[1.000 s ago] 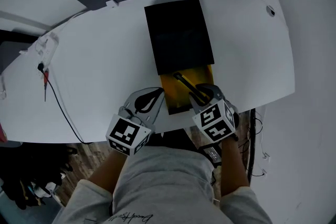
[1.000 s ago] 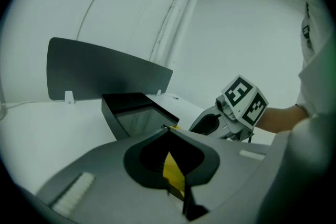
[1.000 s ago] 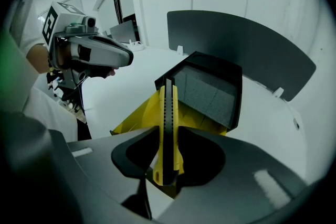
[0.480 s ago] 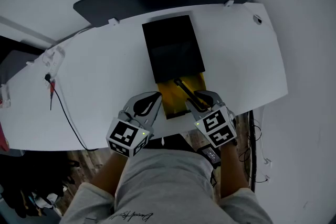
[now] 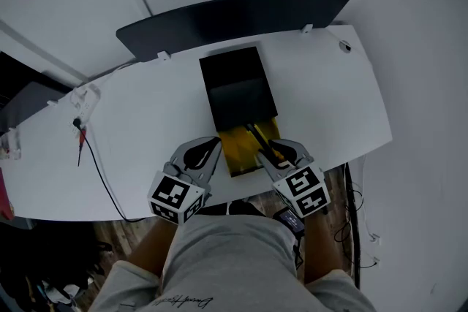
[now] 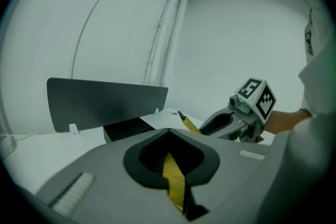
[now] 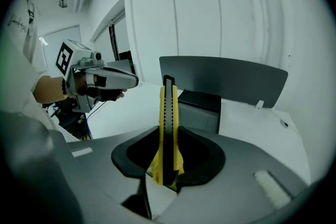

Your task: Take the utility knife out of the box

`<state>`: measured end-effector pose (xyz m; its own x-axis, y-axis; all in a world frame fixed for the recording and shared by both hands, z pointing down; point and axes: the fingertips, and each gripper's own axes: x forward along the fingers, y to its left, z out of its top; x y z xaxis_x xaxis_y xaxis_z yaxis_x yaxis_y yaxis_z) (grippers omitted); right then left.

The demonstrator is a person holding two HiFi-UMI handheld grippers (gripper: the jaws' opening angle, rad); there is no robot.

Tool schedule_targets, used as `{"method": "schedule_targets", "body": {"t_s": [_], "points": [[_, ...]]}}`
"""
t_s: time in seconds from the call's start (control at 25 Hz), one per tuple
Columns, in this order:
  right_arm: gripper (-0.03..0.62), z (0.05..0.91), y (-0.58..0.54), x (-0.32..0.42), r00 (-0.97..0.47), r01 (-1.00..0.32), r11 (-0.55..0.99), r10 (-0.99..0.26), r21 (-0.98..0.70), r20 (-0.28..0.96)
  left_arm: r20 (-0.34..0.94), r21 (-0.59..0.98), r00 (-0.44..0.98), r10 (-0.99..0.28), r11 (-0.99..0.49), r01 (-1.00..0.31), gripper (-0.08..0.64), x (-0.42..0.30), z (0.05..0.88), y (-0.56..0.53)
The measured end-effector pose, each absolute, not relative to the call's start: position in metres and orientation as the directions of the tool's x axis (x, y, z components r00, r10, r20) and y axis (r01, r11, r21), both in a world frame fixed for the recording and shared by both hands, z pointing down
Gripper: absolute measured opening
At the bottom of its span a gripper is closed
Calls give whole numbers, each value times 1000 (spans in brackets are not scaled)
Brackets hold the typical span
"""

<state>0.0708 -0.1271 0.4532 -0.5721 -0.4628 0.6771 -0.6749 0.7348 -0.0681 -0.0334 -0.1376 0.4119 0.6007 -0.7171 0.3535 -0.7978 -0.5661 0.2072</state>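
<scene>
A black box point(image 5: 238, 88) lies on the white table point(image 5: 131, 135), and its yellow inner tray point(image 5: 238, 150) sticks out of the near end. My right gripper point(image 5: 272, 153) is shut on the utility knife point(image 5: 257, 137) over the tray. In the right gripper view the yellow knife point(image 7: 168, 113) with its black slider stands between the jaws of my right gripper point(image 7: 168, 165), tip toward the box point(image 7: 199, 107). My left gripper point(image 5: 212, 150) is at the tray's left edge. In the left gripper view a thin yellow edge point(image 6: 173, 178) is pinched in the shut jaws.
A dark curved panel point(image 5: 234, 18) stands along the table's back edge against the wall. At the left lies a black cable with a red-tipped tool point(image 5: 82, 135). The table's near edge runs just under both grippers, with the person's lap and wooden floor below.
Both grippers have risen, the right one carrying the knife up over the yellow tray. The head view has pulled back, so the table and box look smaller.
</scene>
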Motion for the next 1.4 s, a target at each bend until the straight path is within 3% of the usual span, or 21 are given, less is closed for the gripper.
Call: {"method": "schedule_targets", "body": {"t_s": [0.76, 1.4], "points": [[132, 407, -108, 56, -649, -673, 731, -510, -113, 565, 301, 179, 558, -773, -529, -830, 2, -41, 378, -112], [132, 406, -96, 49, -661, -667, 733, -500, -132, 559, 297, 177, 562, -772, -533, -827, 2, -38, 375, -108]]}}
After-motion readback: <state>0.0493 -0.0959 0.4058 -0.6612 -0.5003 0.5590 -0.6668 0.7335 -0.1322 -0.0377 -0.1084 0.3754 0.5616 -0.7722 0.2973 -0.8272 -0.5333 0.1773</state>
